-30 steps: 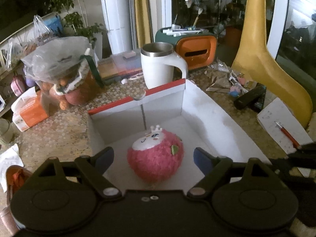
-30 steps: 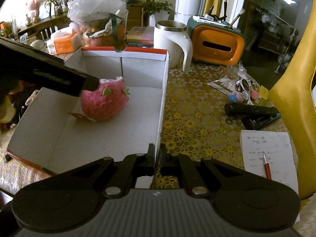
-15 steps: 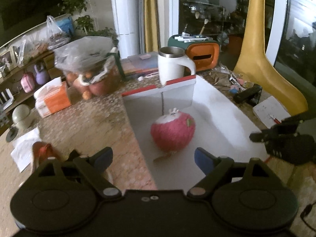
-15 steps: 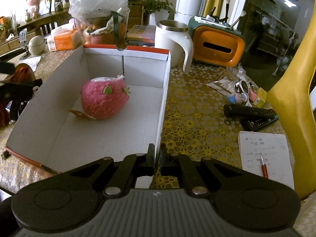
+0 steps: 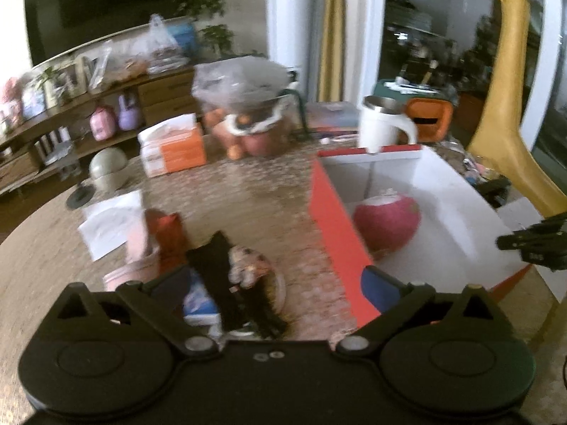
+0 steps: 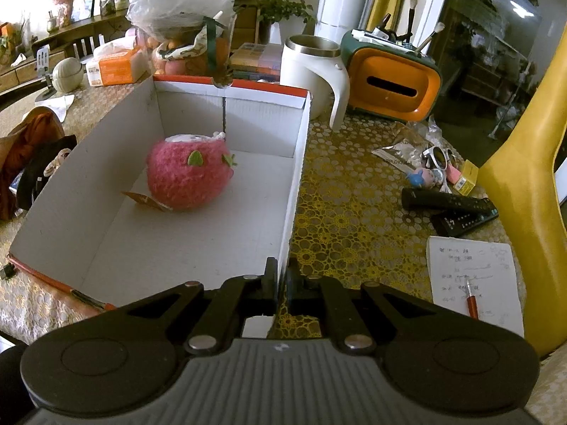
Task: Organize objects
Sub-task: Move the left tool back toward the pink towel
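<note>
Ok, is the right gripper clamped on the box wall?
Yes, the right gripper has its fingers closed on the near end of the white box wall, one finger each side.

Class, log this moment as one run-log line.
left gripper: opening, empty, over clutter pile | right gripper: shut on box wall | pink plush: in box

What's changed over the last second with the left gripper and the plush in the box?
The left gripper has pulled back out of the box and swung over to the pile of small items on the table beside it; its jaws are opening, nothing gripped. The pink plush stays where it was set down inside the box. The right gripper remains shut on the box's near wall, and the box hasn't shifted.
</note>
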`<state>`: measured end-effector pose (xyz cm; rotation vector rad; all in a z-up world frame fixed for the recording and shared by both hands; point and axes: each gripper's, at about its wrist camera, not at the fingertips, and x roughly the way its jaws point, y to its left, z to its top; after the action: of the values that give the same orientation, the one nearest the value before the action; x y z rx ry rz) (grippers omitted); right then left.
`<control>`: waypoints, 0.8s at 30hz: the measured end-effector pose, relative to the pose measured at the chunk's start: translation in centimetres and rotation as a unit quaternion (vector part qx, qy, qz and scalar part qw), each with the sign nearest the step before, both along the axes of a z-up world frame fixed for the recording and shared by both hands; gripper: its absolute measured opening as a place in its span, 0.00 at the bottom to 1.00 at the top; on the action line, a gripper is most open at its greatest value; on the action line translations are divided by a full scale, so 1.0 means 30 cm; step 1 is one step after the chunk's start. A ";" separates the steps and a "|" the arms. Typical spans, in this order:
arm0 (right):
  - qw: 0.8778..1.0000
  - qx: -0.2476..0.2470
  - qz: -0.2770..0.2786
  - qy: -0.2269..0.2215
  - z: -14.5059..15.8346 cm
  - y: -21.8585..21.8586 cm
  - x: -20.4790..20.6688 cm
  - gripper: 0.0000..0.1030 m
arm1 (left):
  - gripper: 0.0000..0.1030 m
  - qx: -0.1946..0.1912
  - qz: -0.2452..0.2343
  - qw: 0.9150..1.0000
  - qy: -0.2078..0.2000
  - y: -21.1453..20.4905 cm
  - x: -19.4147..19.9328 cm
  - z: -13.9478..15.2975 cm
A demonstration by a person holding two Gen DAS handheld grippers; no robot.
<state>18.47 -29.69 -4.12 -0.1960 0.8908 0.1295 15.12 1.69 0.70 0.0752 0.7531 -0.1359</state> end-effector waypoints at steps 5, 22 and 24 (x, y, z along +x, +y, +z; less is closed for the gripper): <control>1.000 -0.001 0.000 0.000 -0.001 0.001 -0.001 0.04 | 0.99 0.008 0.031 0.999 -0.004 0.088 -0.010 -0.018; 1.000 -0.004 0.001 0.001 -0.004 0.001 0.000 0.04 | 0.99 0.069 0.108 0.992 0.011 0.319 0.075 -0.164; 1.000 -0.006 0.001 0.002 -0.006 0.001 -0.001 0.04 | 0.99 0.069 0.112 0.991 0.016 0.336 0.093 -0.187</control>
<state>18.45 -29.67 -4.31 -0.2085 0.8947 0.1267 17.92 11.79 -4.92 0.1206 0.7971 0.1288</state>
